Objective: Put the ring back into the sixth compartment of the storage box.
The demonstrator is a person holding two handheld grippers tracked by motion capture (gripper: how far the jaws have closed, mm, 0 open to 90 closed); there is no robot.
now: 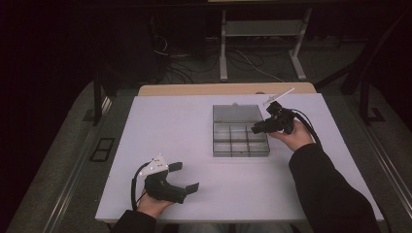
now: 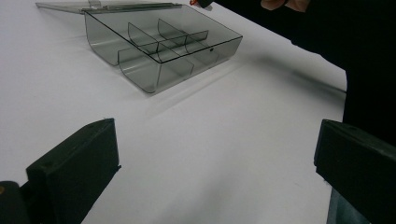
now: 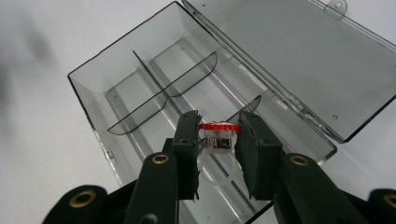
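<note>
A clear grey plastic organiser box (image 1: 240, 138) with several compartments lies on the white table, its lid (image 1: 236, 113) folded open and flat behind it. My right gripper (image 1: 256, 128) hovers over the box's right side, shut on a small clear ring with a red top (image 3: 219, 135); in the right gripper view the ring hangs above a compartment near the box's hinge side (image 3: 261, 79). My left gripper (image 1: 186, 177) rests open at the table's near left, nothing between its jaws. The box (image 2: 159, 46) stands ahead of those jaws in the left gripper view.
The white table (image 1: 165, 126) has bare surface to the left of the box and in front of it. A sleeved right forearm (image 1: 325, 189) crosses the near right part. Beyond the far edge are table legs and cables on a dark floor.
</note>
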